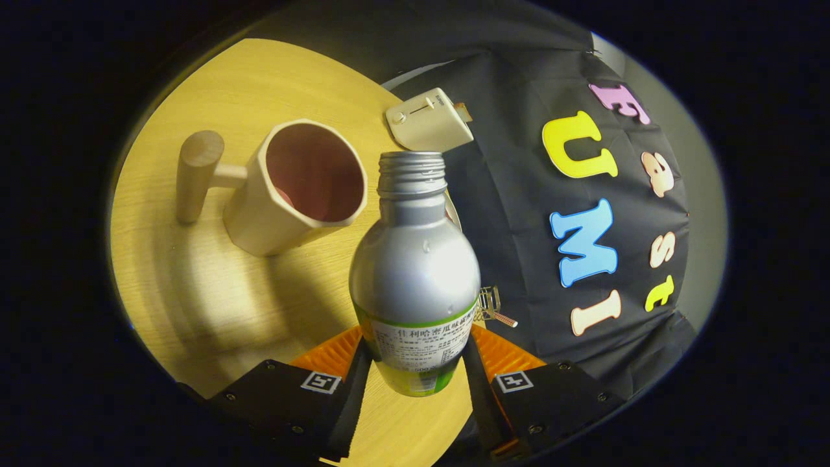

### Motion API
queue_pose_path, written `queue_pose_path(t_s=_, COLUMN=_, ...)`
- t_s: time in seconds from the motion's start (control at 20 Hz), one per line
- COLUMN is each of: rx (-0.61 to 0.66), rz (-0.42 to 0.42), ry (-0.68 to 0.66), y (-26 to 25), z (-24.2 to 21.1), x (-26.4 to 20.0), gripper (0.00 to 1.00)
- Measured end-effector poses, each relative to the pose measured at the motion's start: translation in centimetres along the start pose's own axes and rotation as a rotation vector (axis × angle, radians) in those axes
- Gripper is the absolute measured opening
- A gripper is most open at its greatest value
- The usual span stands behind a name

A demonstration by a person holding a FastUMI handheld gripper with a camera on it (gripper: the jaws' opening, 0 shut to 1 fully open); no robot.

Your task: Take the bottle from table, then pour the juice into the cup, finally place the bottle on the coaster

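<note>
1. The gripper [415, 366] sits at the bottom centre of the frame, its jaws closed on the lower, labelled part of the bottle [415, 272], one finger pressing on each side.
2. The bottle is a silver metal one with a green and white label, and it fills the middle of the frame. Its threaded neck is open with no cap and points up the frame, toward the cup.
3. The bottle appears lifted off the desk [194, 285], though its base is hidden between the jaws.
4. The cup [298, 188] lies in the upper left centre. It is a pale faceted mug with a pinkish inside and a thick round wooden handle sticking out on its left. Its mouth is just left of the bottle neck.
5. The desk is round and light wood, taking up the left half of the frame.
6. A small cream-coloured box with a slider and a knob [429, 120] sits at the upper centre, just beyond the bottle mouth.
7. A thin pale rim [454, 217] shows just right of the bottle's shoulder; I cannot tell what it is.
</note>
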State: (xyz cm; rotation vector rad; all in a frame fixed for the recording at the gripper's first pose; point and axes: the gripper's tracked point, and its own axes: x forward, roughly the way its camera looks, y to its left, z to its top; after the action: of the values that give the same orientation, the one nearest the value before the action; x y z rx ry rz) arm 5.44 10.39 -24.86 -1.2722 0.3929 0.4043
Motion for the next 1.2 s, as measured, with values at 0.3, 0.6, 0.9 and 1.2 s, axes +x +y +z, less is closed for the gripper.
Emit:
queue_pose_path(t_s=0.3, rx=-0.154, rz=-0.009, ry=0.029, y=-0.5, z=-0.4, x=0.4, gripper=0.72)
queue_pose_path(t_s=0.6, rx=-0.259, rz=-0.033, ry=0.038, y=-1.2, z=0.1, x=0.4, gripper=0.72)
queue_pose_path(t_s=0.9, rx=-0.374, rz=-0.044, ry=0.048, y=-2.0, z=0.1, x=0.9, gripper=0.71)
queue_pose_path(t_s=1.2, rx=-0.462, rz=-0.053, ry=0.048, y=-2.8, z=0.4, x=1.3, gripper=0.72)
